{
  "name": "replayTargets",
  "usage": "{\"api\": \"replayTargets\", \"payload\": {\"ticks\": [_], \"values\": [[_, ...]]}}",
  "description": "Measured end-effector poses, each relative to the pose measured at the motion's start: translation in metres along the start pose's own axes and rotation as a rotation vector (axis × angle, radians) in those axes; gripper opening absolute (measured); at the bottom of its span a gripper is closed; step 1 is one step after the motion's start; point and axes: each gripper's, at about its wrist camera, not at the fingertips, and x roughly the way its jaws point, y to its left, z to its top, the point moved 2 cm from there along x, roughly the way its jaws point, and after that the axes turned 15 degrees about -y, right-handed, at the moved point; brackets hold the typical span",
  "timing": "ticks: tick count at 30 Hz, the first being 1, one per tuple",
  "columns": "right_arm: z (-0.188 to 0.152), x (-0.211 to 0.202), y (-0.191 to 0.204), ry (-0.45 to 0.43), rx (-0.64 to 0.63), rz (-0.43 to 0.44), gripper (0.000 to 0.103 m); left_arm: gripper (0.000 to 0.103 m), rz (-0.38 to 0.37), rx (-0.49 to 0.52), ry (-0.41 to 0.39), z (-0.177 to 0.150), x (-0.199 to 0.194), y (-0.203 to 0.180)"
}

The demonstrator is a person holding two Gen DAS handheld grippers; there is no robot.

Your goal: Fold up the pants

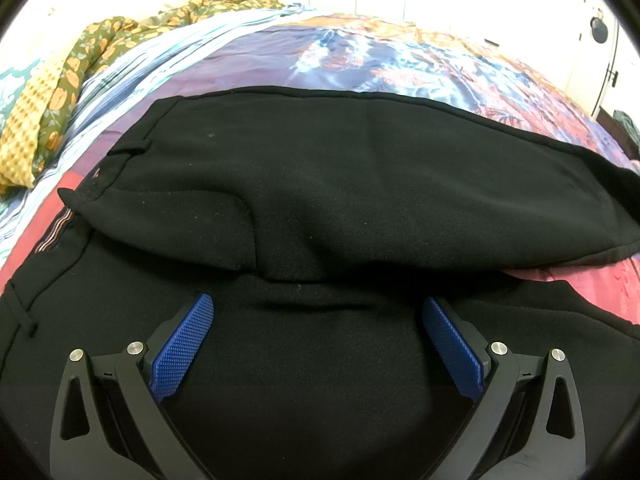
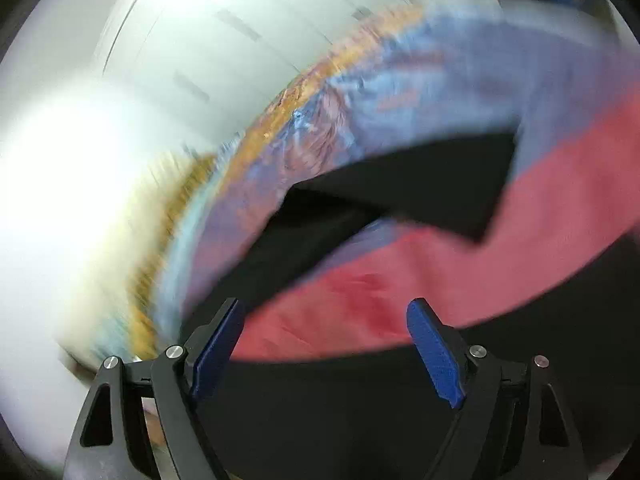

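Pants half folded on the bed, both grippers spread and holding nothing.

The black pants (image 1: 320, 184) lay on the patterned bedspread (image 1: 400, 56), one thick layer doubled over another, so a first fold looked made; further folding and tidying seemingly remained. The left gripper (image 1: 318, 320) hung just above the near cloth, its blue pads (image 1: 182, 344) wide apart with fabric beneath but not pinched. The right gripper (image 2: 326, 320) was likewise spread and empty; its view was badly blurred, showing a pants end (image 2: 420, 188) on the red part of the bedspread. A floral cloth (image 1: 80, 64) lay bunched at the far left. No containers were visible.
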Motion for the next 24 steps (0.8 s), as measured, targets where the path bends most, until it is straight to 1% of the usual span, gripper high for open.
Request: {"api": "replayTargets", "payload": {"ticks": [1, 2, 3, 4, 5, 6, 7, 8, 9, 10, 11, 12, 13, 14, 16, 17, 20, 21, 22, 23, 24], "values": [[0.004, 0.014, -0.016, -0.057, 0.089, -0.041, 0.081, 0.103, 0.000, 0.000, 0.000, 0.000, 0.000, 0.000], [0.010, 0.020, -0.033, -0.136, 0.165, -0.082, 0.080, 0.103, 0.000, 0.000, 0.000, 0.000, 0.000, 0.000], [0.013, 0.022, -0.041, -0.186, 0.214, -0.103, 0.080, 0.103, 0.000, 0.000, 0.000, 0.000, 0.000, 0.000], [0.019, 0.023, -0.054, -0.260, 0.292, -0.128, 0.080, 0.103, 0.000, -0.001, 0.000, 0.000, 0.000, 0.000], [0.023, 0.024, -0.063, -0.301, 0.348, -0.137, 0.079, 0.103, 0.000, -0.001, -0.001, 0.000, 0.000, 0.000], [0.025, 0.026, -0.074, -0.339, 0.429, -0.154, 0.074, 0.103, 0.001, 0.001, 0.000, 0.000, 0.000, 0.000], [0.026, 0.029, -0.080, -0.352, 0.467, -0.178, 0.069, 0.103, 0.001, 0.001, 0.001, 0.000, 0.000, 0.000], [0.027, 0.032, -0.085, -0.360, 0.494, -0.212, 0.054, 0.103, 0.001, 0.002, 0.002, 0.000, 0.000, 0.000], [0.028, 0.036, -0.086, -0.358, 0.496, -0.229, 0.038, 0.103, 0.000, 0.000, 0.004, 0.001, 0.000, 0.000], [0.030, 0.042, -0.087, -0.340, 0.479, -0.262, 0.028, 0.103, 0.000, -0.001, 0.007, 0.001, 0.000, 0.000], [0.032, 0.045, -0.087, -0.326, 0.454, -0.286, 0.013, 0.103, -0.001, -0.002, 0.010, 0.002, 0.000, 0.000], [0.034, 0.047, -0.084, -0.316, 0.414, -0.317, 0.009, 0.103, -0.005, -0.004, 0.015, 0.003, 0.000, 0.001], [0.038, 0.044, -0.076, -0.318, 0.363, -0.330, 0.009, 0.103, -0.008, -0.006, 0.021, 0.003, -0.001, 0.001], [0.043, 0.037, -0.064, -0.326, 0.302, -0.320, 0.008, 0.103, -0.013, -0.001, 0.036, 0.005, 0.000, 0.001], [0.051, 0.024, -0.036, -0.328, 0.176, -0.280, 0.007, 0.103, -0.019, 0.016, 0.084, 0.009, 0.001, 0.000], [0.056, 0.011, -0.014, -0.328, 0.078, -0.249, 0.007, 0.102, -0.021, 0.007, 0.107, 0.012, 0.000, 0.001], [0.059, -0.034, 0.037, -0.327, -0.133, -0.155, 0.007, 0.102, -0.034, -0.069, 0.195, 0.023, -0.010, 0.000], [0.058, -0.052, 0.050, -0.327, -0.185, -0.130, 0.007, 0.102, -0.052, -0.090, 0.201, 0.027, -0.015, -0.003], [0.055, -0.064, 0.061, -0.325, -0.226, -0.109, 0.007, 0.102, -0.096, -0.122, 0.195, 0.032, -0.022, -0.008], [0.053, -0.075, 0.070, -0.321, -0.264, -0.090, 0.007, 0.102, -0.158, -0.157, 0.188, 0.038, -0.027, -0.016], [0.047, -0.083, 0.084, -0.314, -0.318, -0.073, 0.007, 0.102, -0.234, -0.195, 0.189, 0.047, -0.029, -0.027]]}}
